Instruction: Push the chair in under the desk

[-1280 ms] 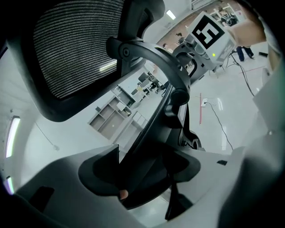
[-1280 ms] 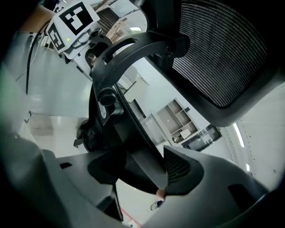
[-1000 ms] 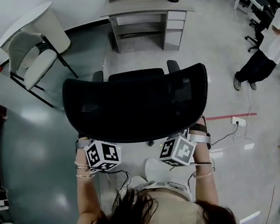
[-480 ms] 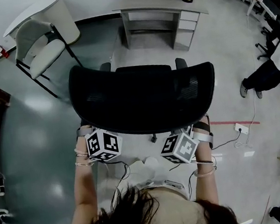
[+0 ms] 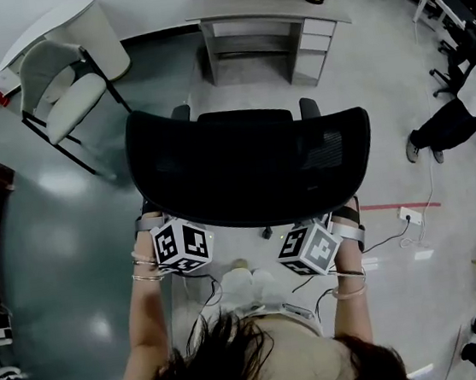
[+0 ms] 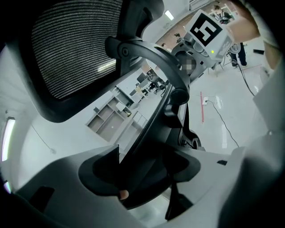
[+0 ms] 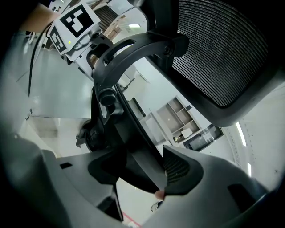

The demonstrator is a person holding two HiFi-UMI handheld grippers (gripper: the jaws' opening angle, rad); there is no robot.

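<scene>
1. Nearest to me, the left gripper (image 6: 144,176) has its jaws clamped on the black back frame of the chair (image 6: 75,49). In the left gripper view a dark bar of that frame fills the gap between them.
2. The right gripper (image 7: 142,171) holds the same way on the other side. Its jaws are closed on the matching bar, with the mesh back rising above them.
3. In the head view both grippers sit just under the lower edge of the backrest. The left one is at about 7 o'clock of the backrest and the right one at about 5 o'clock, and my forearms reach up to them.
4. The chair stands at 12 o'clock from me. Its wide black mesh back is turned toward me, and the tips of its two armrests show past the top edge.
5. On the floor at 3 o'clock of the chair lie a red tape line (image 5: 395,206) and a white power strip (image 5: 408,214) with a cable trailing from it.
6. Beyond the chair, at 12 o'clock, is the grey bench (image 5: 272,9), with drawers on its right side and an open kneehole. The chair faces it but is not yet under it, and bare floor shows between them.
7. At 10 o'clock stands a white chair (image 5: 58,91) on a black frame.
8. Farthest out, at 2 o'clock, a person (image 5: 461,110) in a white top is cut off by the edge.
</scene>
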